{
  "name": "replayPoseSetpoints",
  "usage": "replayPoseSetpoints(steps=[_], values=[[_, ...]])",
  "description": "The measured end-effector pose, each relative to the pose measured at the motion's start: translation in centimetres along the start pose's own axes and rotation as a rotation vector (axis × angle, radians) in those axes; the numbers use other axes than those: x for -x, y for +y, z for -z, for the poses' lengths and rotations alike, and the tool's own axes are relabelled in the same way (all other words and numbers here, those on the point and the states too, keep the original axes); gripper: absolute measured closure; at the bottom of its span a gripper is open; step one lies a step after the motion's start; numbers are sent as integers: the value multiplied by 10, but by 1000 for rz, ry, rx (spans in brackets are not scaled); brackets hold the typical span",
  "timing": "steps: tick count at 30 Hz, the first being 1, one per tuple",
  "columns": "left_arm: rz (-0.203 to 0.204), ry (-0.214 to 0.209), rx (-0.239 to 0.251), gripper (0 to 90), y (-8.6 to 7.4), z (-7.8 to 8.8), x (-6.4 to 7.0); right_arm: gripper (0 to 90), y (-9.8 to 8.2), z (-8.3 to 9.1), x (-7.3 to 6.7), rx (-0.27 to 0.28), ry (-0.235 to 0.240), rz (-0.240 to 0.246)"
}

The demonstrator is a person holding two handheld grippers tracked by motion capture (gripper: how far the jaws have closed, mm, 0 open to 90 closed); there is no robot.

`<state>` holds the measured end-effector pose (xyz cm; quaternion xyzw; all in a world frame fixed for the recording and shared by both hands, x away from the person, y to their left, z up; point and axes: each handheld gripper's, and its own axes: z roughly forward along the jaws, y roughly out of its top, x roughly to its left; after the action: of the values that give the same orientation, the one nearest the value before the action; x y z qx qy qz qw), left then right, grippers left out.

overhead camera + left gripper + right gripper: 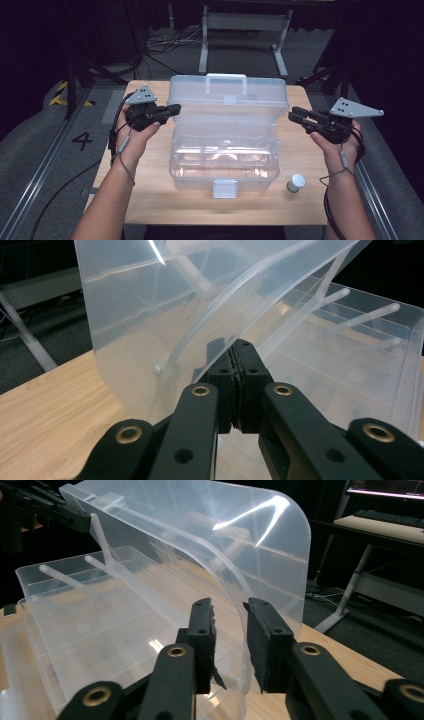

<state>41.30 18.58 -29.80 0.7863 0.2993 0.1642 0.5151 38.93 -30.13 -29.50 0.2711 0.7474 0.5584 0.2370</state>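
Nearest the person, a small white-capped bottle (295, 183) stood on the wooden surface (155, 200) just off the front right corner of the clear plastic storage box (223, 170), apart from it and untouched. The box sat mid-surface with its front latch (224, 188) undone and its inside apparently empty.

Farther back, the box's lid (227, 102) stood raised, roughly upright on its rear hinge, the carrying handle (226, 77) at its top. The left gripper (170, 111) had its jaws closed on the lid's left edge, pinching the thin plastic. The right gripper (294, 115) was at the lid's right edge; its jaws stood parted with the curved edge between them, not pressing it.

Opening looked essentially done: the lid was up and one side seemed already let go. What appeared left was freeing the left side and, perhaps, putting the bottle inside.
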Motion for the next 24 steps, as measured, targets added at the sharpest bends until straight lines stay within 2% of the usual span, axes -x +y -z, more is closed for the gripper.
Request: replayPoseSetpoints(steps=[3, 6, 9, 16, 18, 21, 24], values=[[2, 1, -3, 878, 1, 0, 0, 634, 1, -3, -3, -9, -70, 13], [3, 1, -7, 880, 1, 0, -1, 585, -1, -9, -5, 1, -99, 11], [1, 1, -6, 881, 1, 0, -1, 565, -1, -15, -5, 8, -120, 9], [6, 0, -8, 880, 2, -1, -2, 540, -2, -26, -3, 34, -139, -41], [7, -1, -7, 880, 2, -1, -2, 566, -3, -29, -4, 42, -170, -20], [7, -3, -8, 881, 2, -1, -2, 580, -3, -32, -4, 48, -160, -28], [9, -3, -6, 881, 2, -1, -2, 574, -4, -36, -5, 49, -173, -40]])
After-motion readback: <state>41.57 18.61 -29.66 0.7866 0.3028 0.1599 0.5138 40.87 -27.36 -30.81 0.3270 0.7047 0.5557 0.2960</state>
